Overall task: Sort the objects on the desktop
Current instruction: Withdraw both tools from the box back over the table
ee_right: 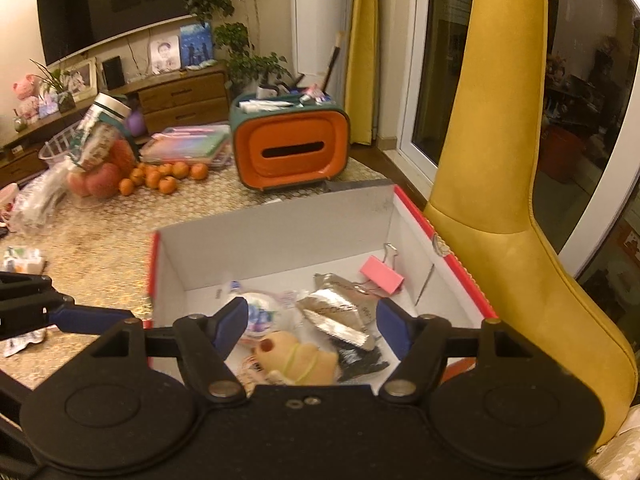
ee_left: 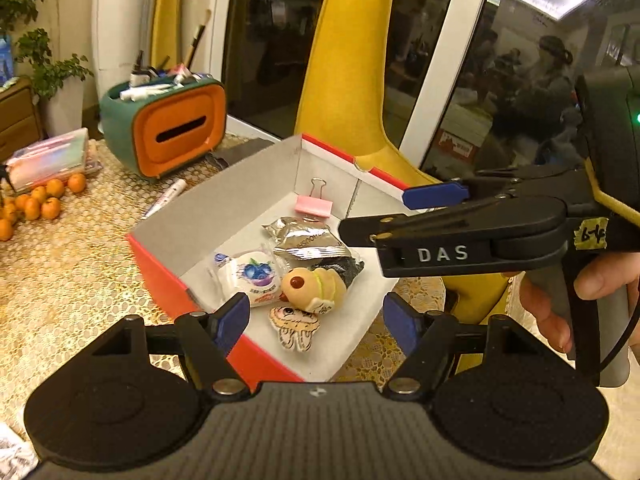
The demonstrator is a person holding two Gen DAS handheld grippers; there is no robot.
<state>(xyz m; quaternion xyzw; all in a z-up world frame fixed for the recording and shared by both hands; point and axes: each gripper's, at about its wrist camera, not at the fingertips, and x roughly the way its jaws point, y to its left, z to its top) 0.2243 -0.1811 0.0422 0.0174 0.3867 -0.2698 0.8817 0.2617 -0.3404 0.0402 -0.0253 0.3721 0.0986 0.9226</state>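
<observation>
Where the left wrist camera looks down along its own fingers:
Left gripper: blue-padded jaws stand apart with nothing between them, hanging above the near part of the box.
Red-sided cardboard box with a white inside: directly ahead of and below the fingers, on the gold lace tablecloth.
Tan plush toy with a red spot: in the box just beyond the fingertips, between the two pads as seen from here.
Flat cartoon sticker-like piece: nearest the gripper, touching the plush toy.
White blueberry-printed snack packet: just beyond the left pad.
Silver foil packet: farther ahead, lying over a dark wrapper.
Pink binder clip: farthest ahead, at the box's back wall.
Right gripper: reaches in from the right, above the box's right side, held by a hand; jaws parted, empty.
Green and orange tissue-box organiser: well ahead to the left, small oranges left of it.

Right wrist view:
Right gripper: jaws apart, gripping nothing, over the box.
Plush toy: just below and between the pads.
Foil packet: ahead, toward the right pad.
Binder clip: farther ahead on the right.
Left gripper: one blue finger pokes in from the left, beside the box.
Yellow chair: right of the box.
</observation>
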